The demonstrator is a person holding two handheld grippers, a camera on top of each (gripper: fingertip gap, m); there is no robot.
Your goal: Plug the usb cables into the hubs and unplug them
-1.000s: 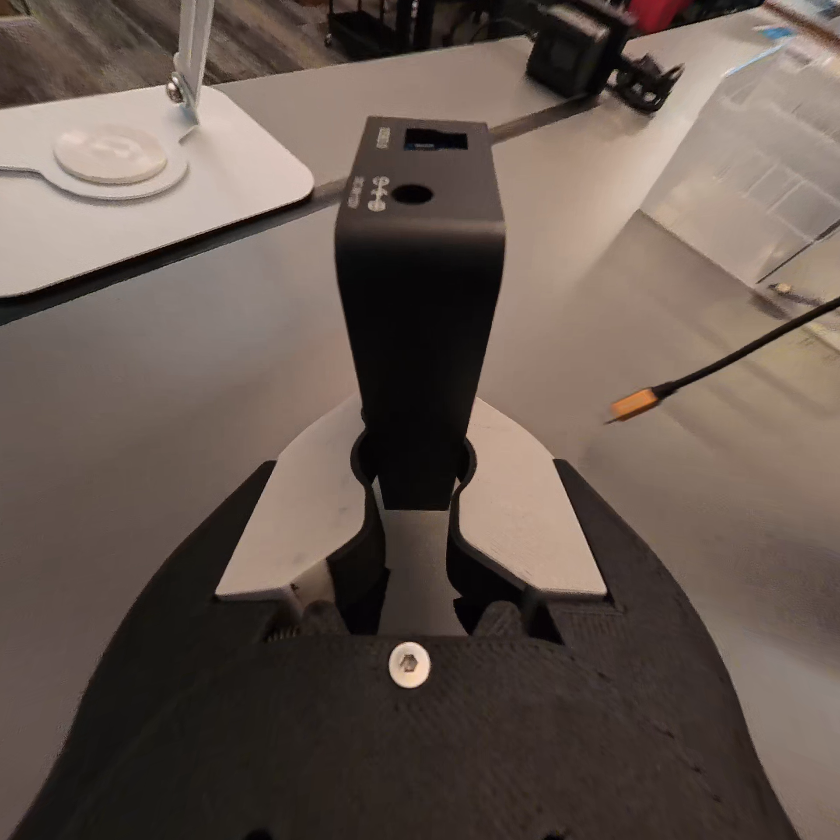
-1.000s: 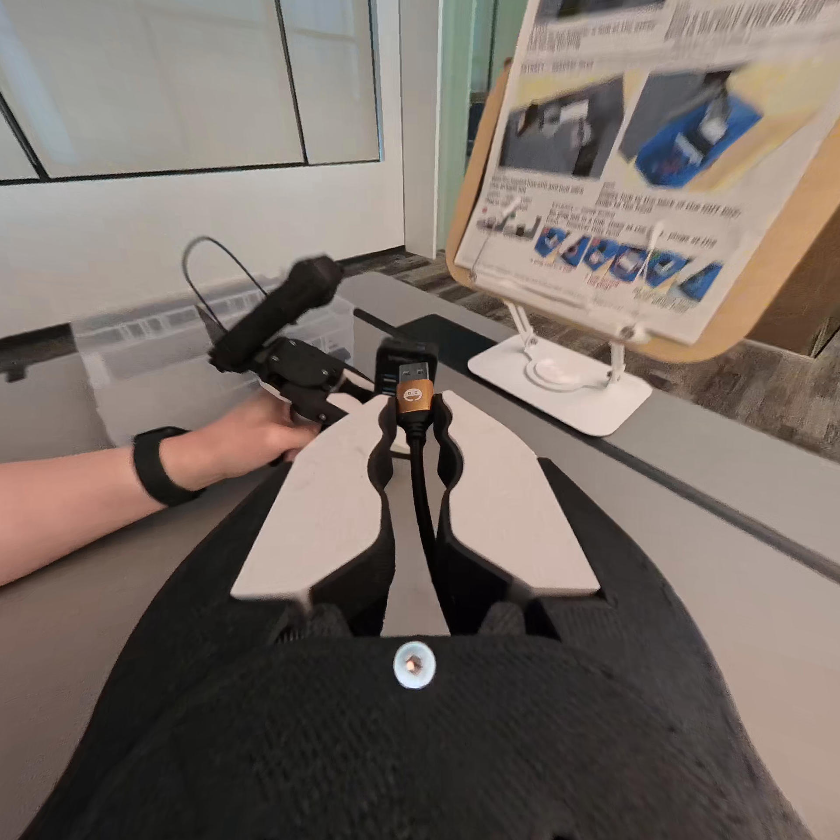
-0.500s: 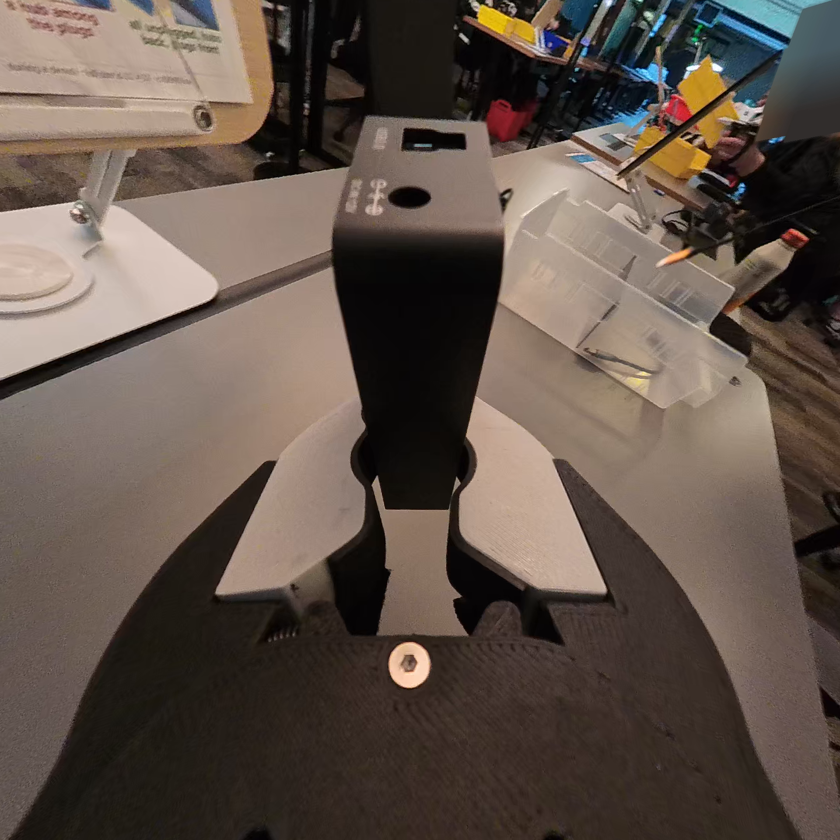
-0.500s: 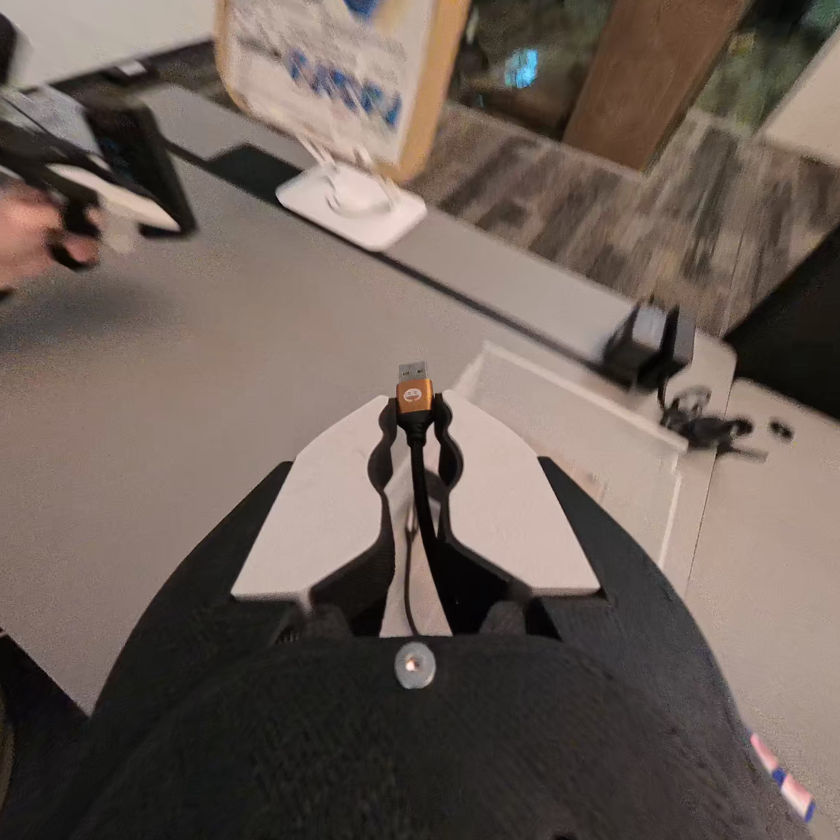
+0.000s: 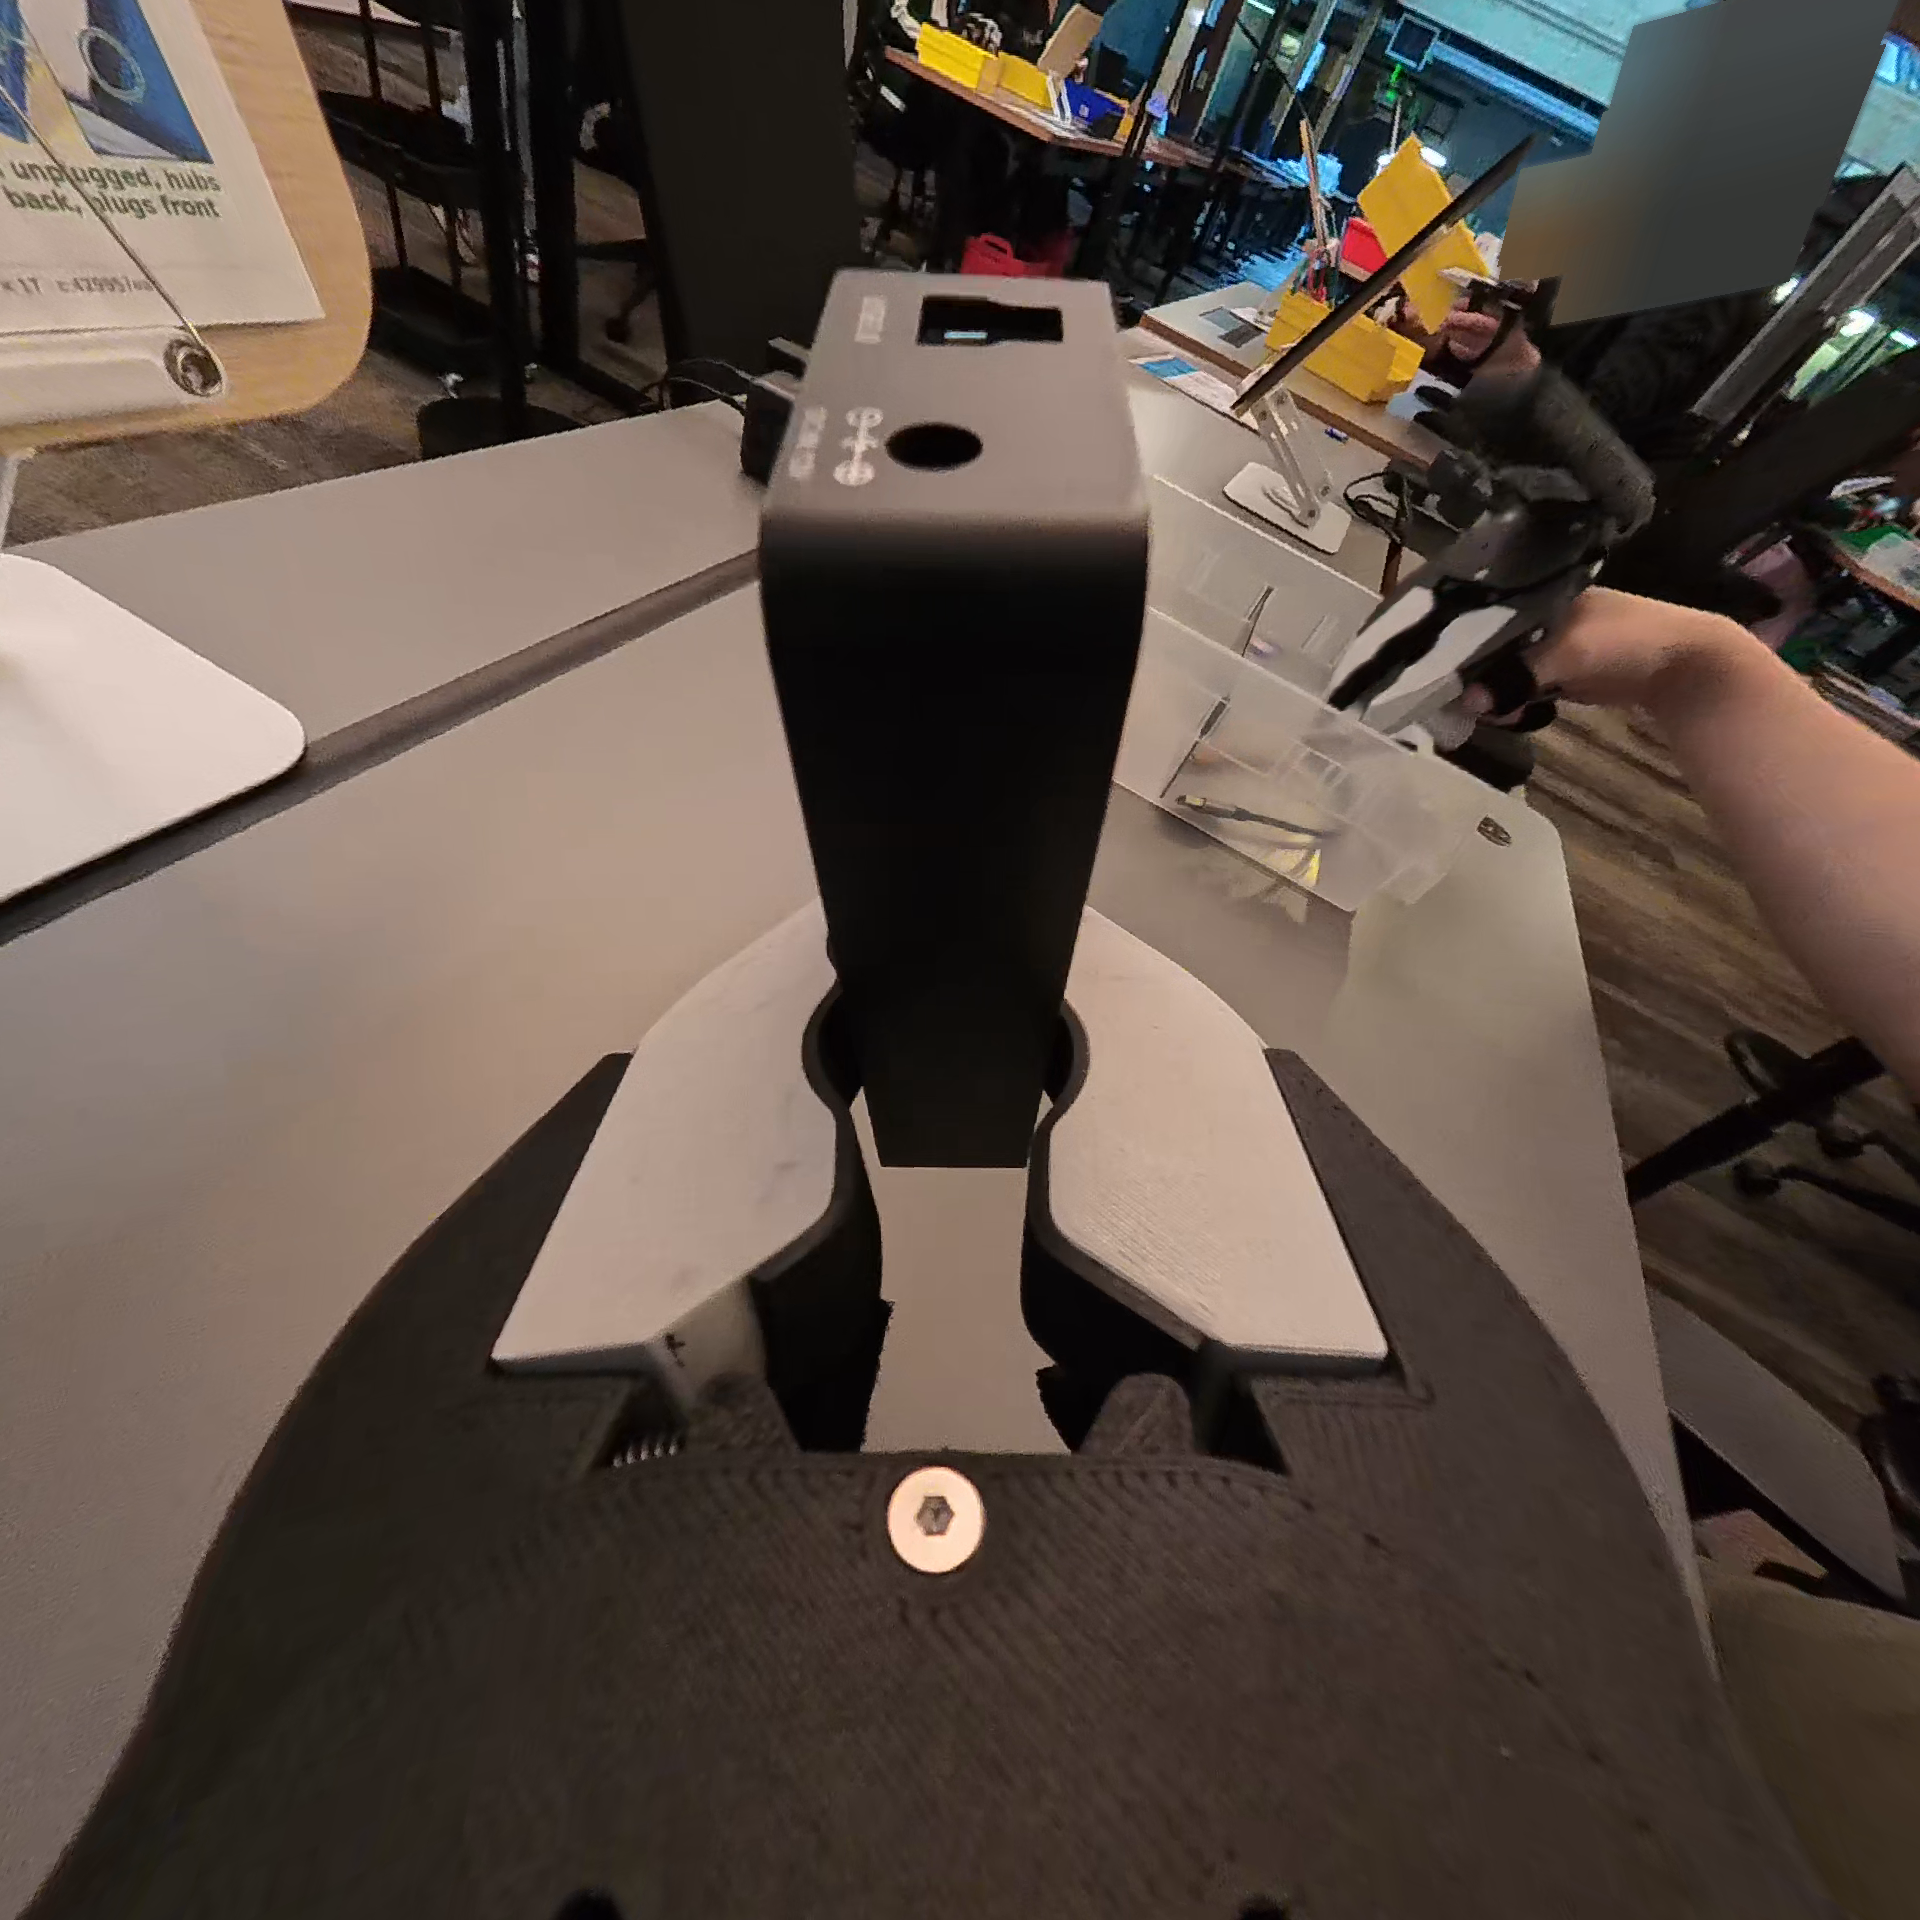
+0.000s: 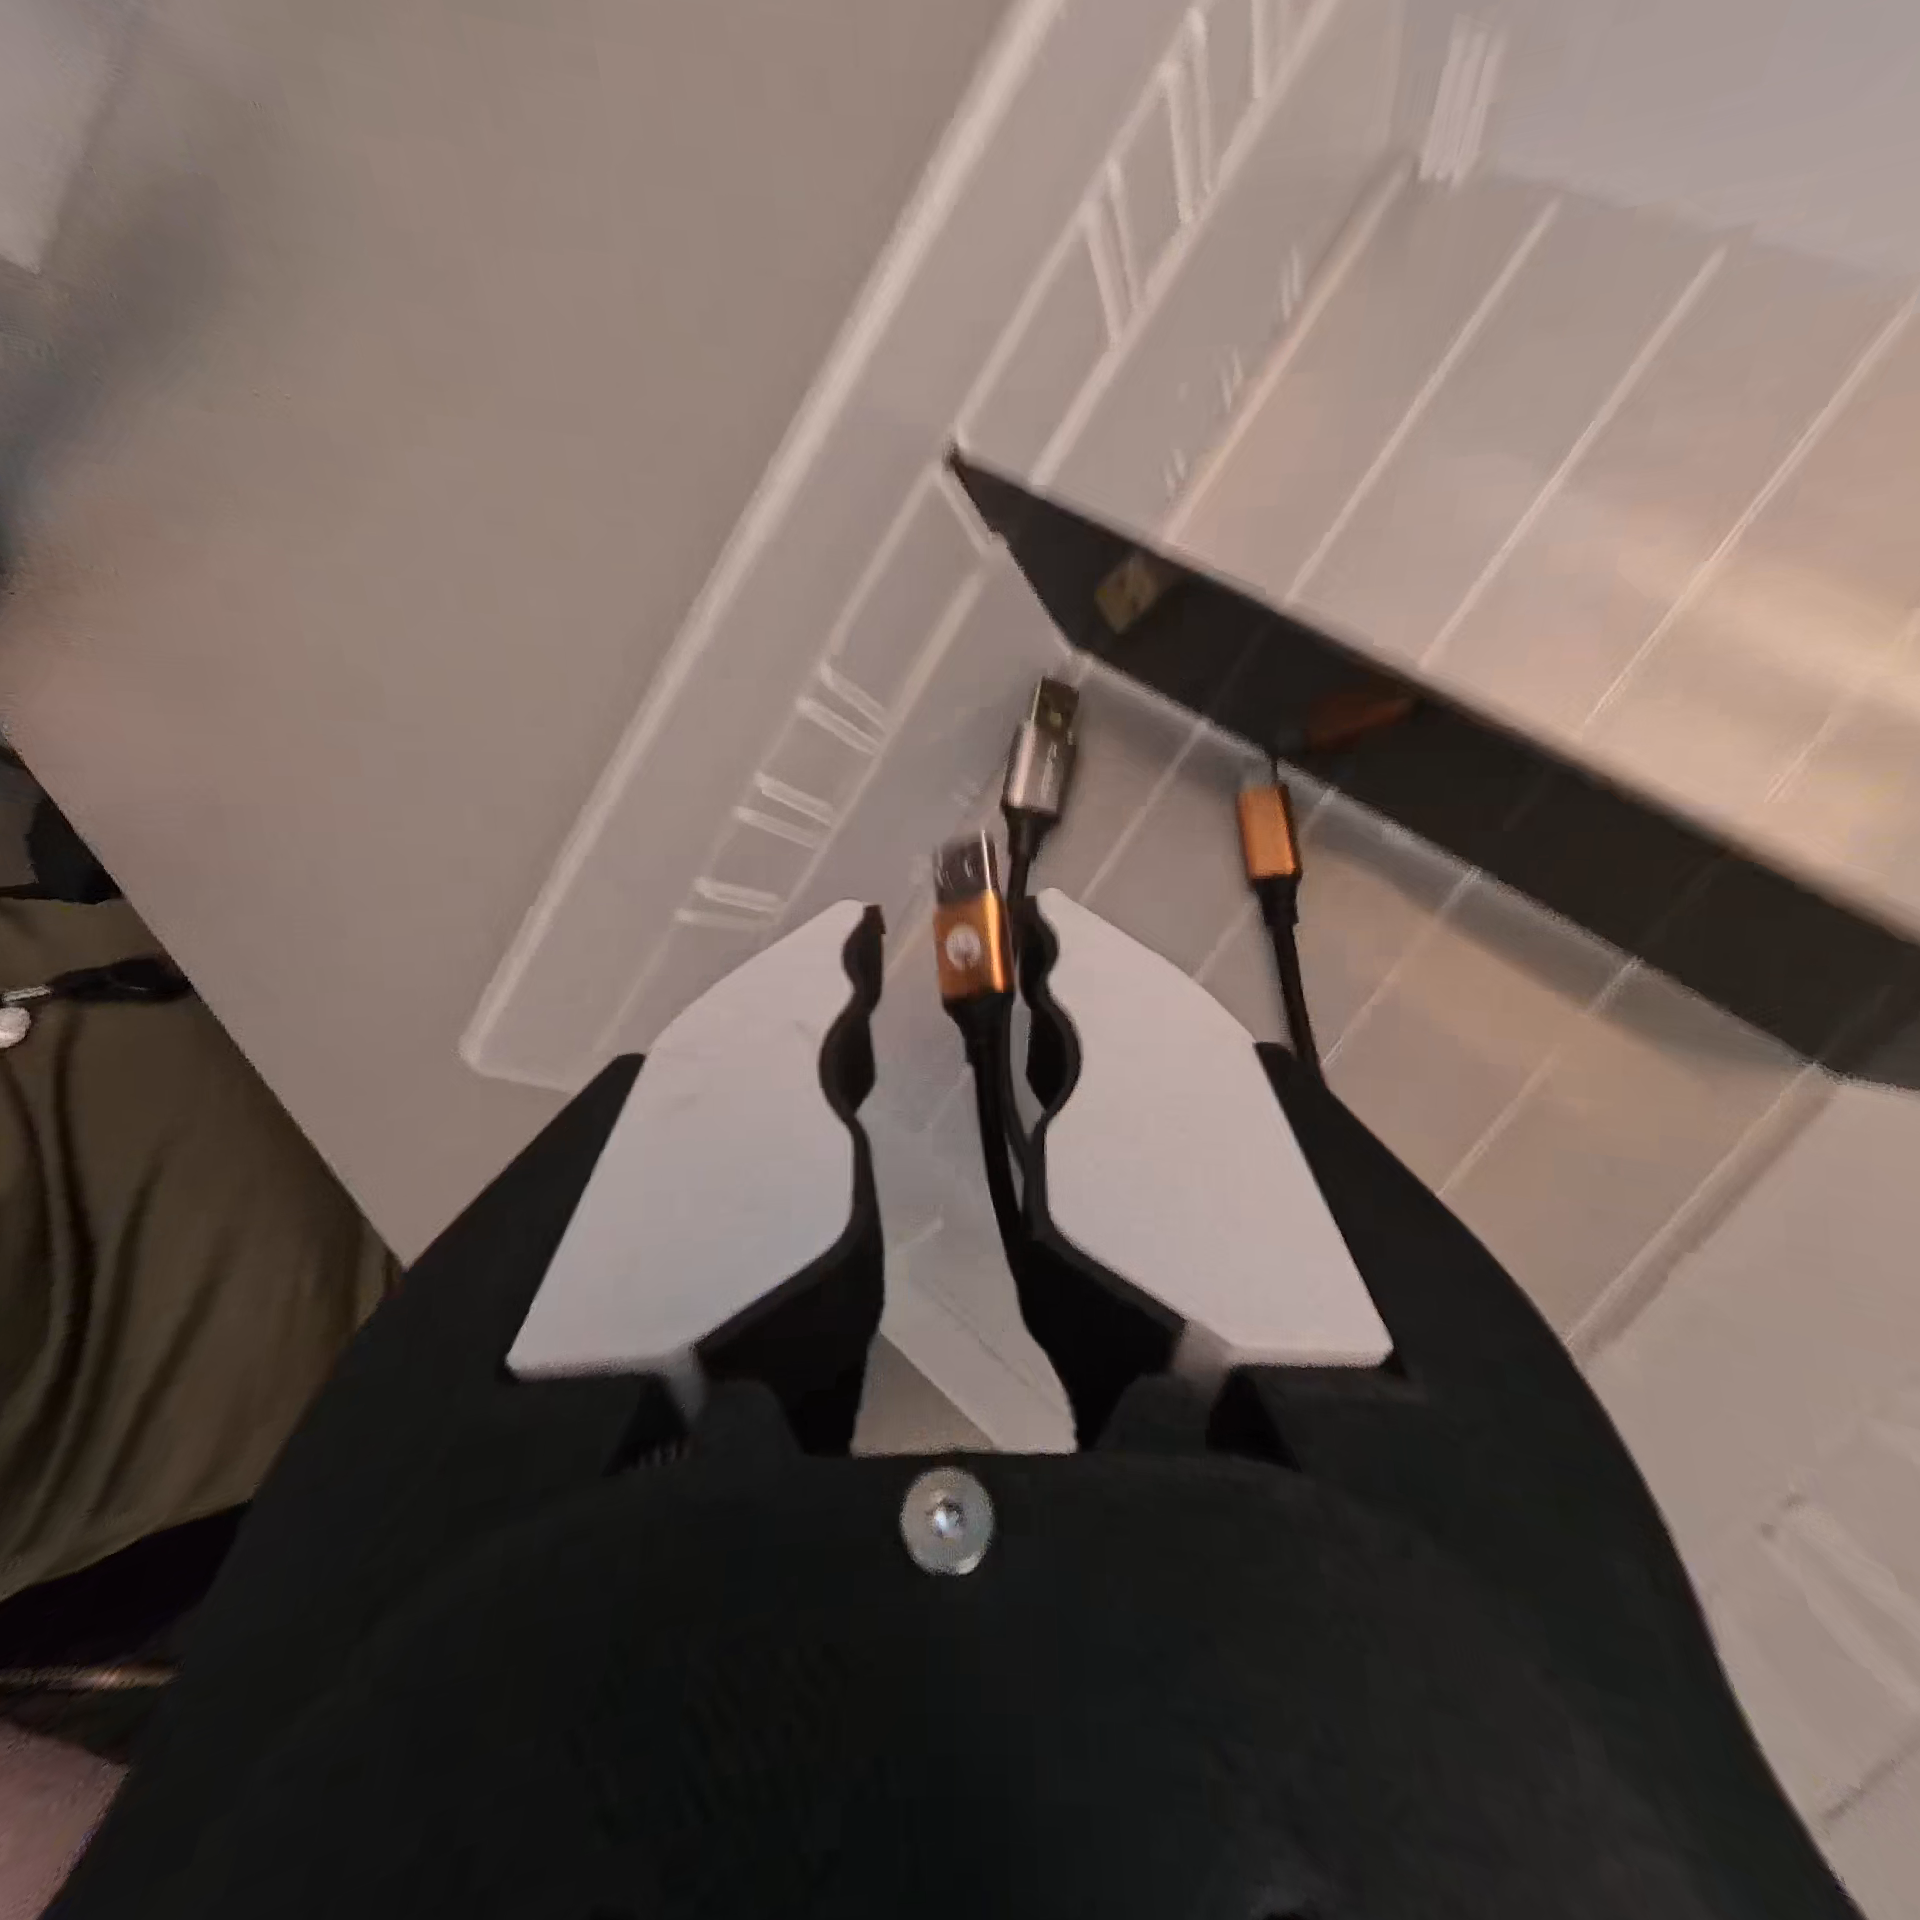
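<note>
Left gripper (image 5: 951, 1060) clamped on a black hub (image 5: 951, 665); both pads press the hub's lower end, and the hub stands up out of the jaws, lifted clear of the grey table (image 5: 416, 852). Hub's far face shows a rectangular port and a round hole, both unoccupied.

Landmark: clear bin (image 5: 1288, 748), a divided plastic box on the table, right of the hub in the left wrist view. Right gripper (image 5: 1382, 675) hangs directly over the bin, tips angled down into it, held by a hand (image 5: 1621, 665) reaching in from the right. A cable end lies on the bin floor under it.

Right wrist view, blurred by motion: right gripper (image 6: 951, 935) has its jaws spread, with a clear gap either side of the orange plug (image 6: 971, 940). That plug sits between the tips, nearer the right finger (image 6: 1164, 1122); cannot tell whether it touches it. Its black cord runs back between the fingers. Not pinched.

Inside the bin (image 6: 748, 665): silver plug (image 6: 1039, 753) just beyond the orange plug, its cord also passing between the fingers. Second orange plug (image 6: 1268, 831) off to the right of the gripper, cord trailing back past the right finger. All three are over one compartment, near the bin's left wall. Dark band (image 6: 1455, 748) crosses the bin beyond the plugs; too blurred to say what it is.

White stand base (image 5: 114, 717) sits on the table, well left of the bin.
</note>
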